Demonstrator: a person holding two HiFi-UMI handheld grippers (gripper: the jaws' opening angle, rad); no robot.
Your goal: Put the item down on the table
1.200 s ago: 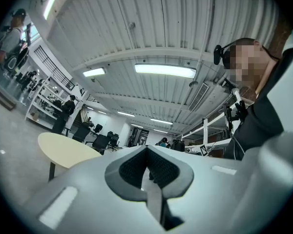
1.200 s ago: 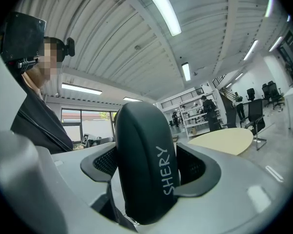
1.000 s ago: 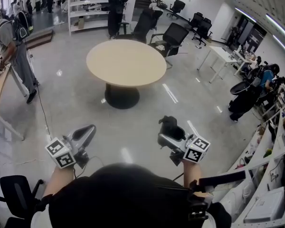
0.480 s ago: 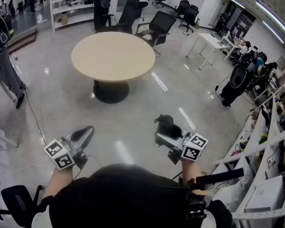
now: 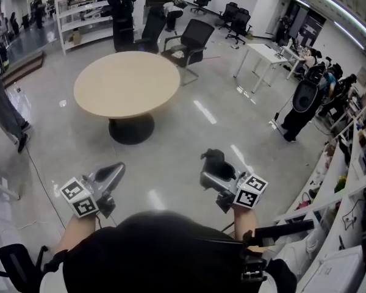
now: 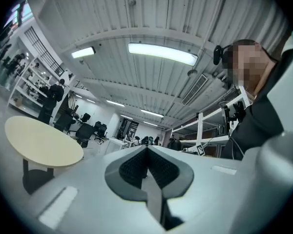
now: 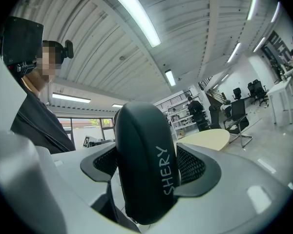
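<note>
Holding the item, the right gripper [image 5: 215, 166] has its jaws partly open and its pads pressed on both sides of a black rounded case [image 7: 144, 169] with pale lettering. The case stands on end between the pads, its long axis running up and down across the jaws, and it sticks out past them. The left gripper [image 5: 113, 171], beside it at about the same height, has its jaws closed together on nothing.

The table [image 5: 127, 83], round, pale and bare, is well apart from both grippers, ahead and off to the left of the loaded one. It sits more squarely in front of the empty left gripper, so I judge the case must travel forward and leftward to reach the top. Only open shiny floor [image 5: 171, 157] lies between, with nothing in the way.

Past the table stand black office chairs [image 5: 192, 38], white shelves [image 5: 79, 17] and a person in black [image 5: 122, 5]. A white desk [image 5: 262, 57] stands off to the right.
</note>
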